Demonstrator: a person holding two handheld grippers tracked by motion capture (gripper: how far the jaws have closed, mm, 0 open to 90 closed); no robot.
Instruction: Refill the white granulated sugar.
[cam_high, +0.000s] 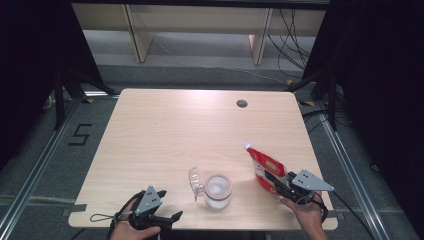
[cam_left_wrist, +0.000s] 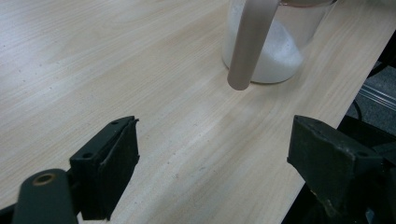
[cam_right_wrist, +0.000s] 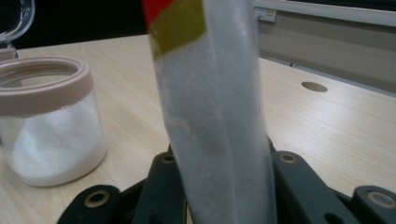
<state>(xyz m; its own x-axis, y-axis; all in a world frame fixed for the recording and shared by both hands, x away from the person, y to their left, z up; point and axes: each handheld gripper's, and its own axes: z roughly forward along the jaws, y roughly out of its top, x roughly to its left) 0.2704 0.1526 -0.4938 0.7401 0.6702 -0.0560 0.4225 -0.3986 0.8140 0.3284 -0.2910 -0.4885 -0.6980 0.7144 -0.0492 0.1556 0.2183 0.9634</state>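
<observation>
While the right gripper clamps the pouch, left gripper spread wide, open jar between.

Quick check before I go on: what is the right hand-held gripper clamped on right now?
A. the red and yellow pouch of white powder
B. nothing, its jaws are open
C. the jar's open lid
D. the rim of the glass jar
A: the right hand-held gripper has its jaws closed on the red and yellow pouch, apart from the glass jar.
</observation>
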